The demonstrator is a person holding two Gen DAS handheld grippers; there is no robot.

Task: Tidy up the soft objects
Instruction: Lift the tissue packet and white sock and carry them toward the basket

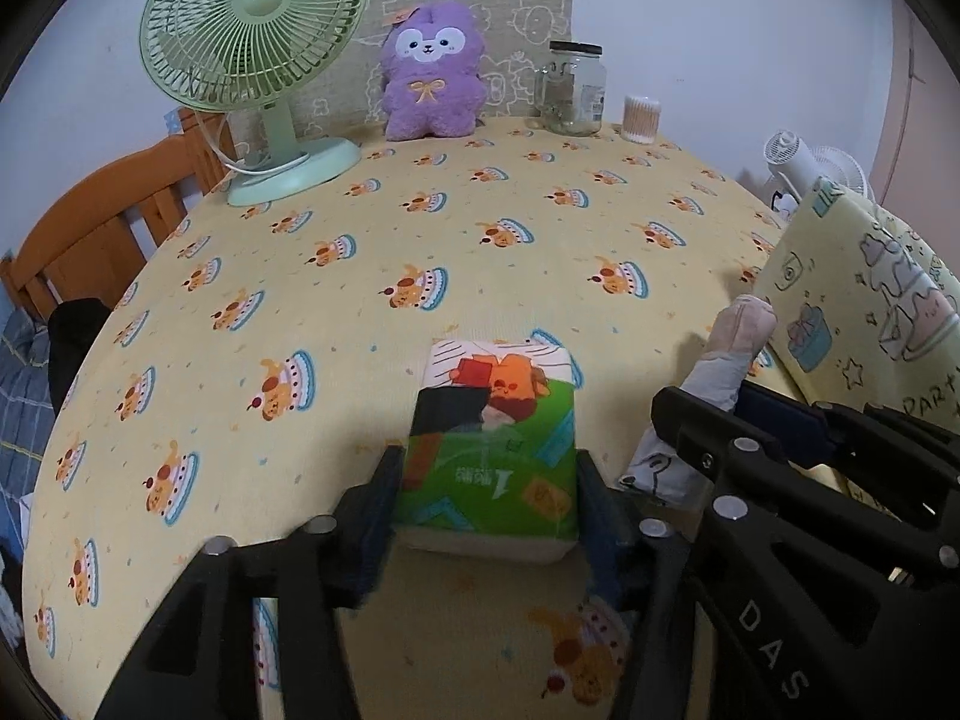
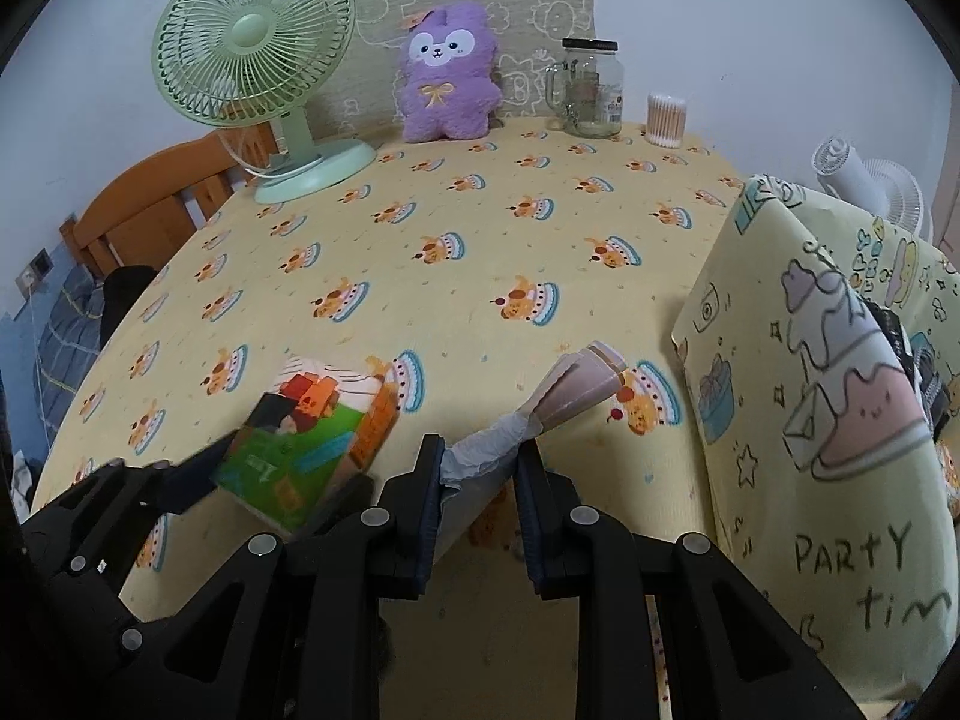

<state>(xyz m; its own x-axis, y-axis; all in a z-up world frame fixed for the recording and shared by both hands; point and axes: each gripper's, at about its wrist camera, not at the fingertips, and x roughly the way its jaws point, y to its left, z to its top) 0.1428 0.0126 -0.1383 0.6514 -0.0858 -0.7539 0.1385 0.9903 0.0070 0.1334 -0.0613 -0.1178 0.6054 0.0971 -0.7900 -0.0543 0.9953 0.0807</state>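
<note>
Yellow cake-print tablecloth (image 1: 420,252) covers the whole table, pale wall behind. Left gripper (image 1: 486,498) straddles a tissue pack (image 1: 492,444) near the front edge; its fingers (image 1: 375,516) sit at both long sides of the pack. Whether the pads press or just flank it can't be told from either view. Right gripper (image 2: 477,480) is closed on the grey end of a soft plush piece (image 2: 570,396), which trails toward the right side of the table and ends in a beige foot.

Judgement: the pack is squashy, so a centred squeeze across the short width, then a straight lift, should stop it folding or slipping. The two grippers are close together; lifting one at a time would avoid a knock.

Yellow "PARTY" bag (image 2: 810,420) stands at the right edge, likely the drop point and the nearest obstacle to the right hand. Green fan (image 1: 252,60), purple plush toy (image 1: 432,72), glass jar (image 1: 573,90) and cotton-swab tub (image 1: 641,119) line the back edge, well apart from the work.
</note>
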